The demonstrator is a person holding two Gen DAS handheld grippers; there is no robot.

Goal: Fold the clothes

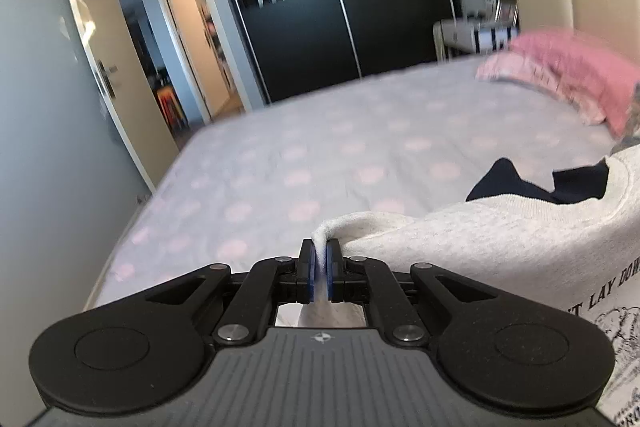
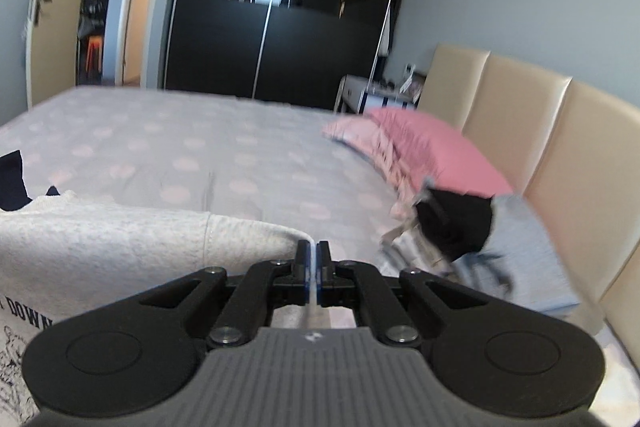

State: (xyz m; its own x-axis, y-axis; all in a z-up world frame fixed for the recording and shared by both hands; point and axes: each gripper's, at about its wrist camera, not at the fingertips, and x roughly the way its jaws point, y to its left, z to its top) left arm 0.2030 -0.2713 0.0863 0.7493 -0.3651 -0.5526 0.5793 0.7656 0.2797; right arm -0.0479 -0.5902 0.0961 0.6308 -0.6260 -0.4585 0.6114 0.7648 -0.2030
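A light grey sweatshirt (image 1: 500,239) with black printed lettering hangs spread between my two grippers above the bed. My left gripper (image 1: 320,251) is shut on a bunched corner of it, white fabric squeezed between the blue pads. In the right wrist view the same sweatshirt (image 2: 120,235) stretches off to the left, and my right gripper (image 2: 313,255) is shut on its edge, a thin fold caught between the pads. A dark navy garment (image 1: 520,183) lies on the bed beyond the sweatshirt; it shows as a navy garment corner (image 2: 12,179) at the left edge of the right wrist view.
The bed (image 1: 320,155) has a pale cover with pink dots. Pink pillows (image 2: 420,147) lean by a cream headboard (image 2: 540,131). Other clothes, black and light blue (image 2: 480,239), are piled near the pillows. A black wardrobe (image 1: 304,7) and an open door (image 1: 104,67) stand beyond.
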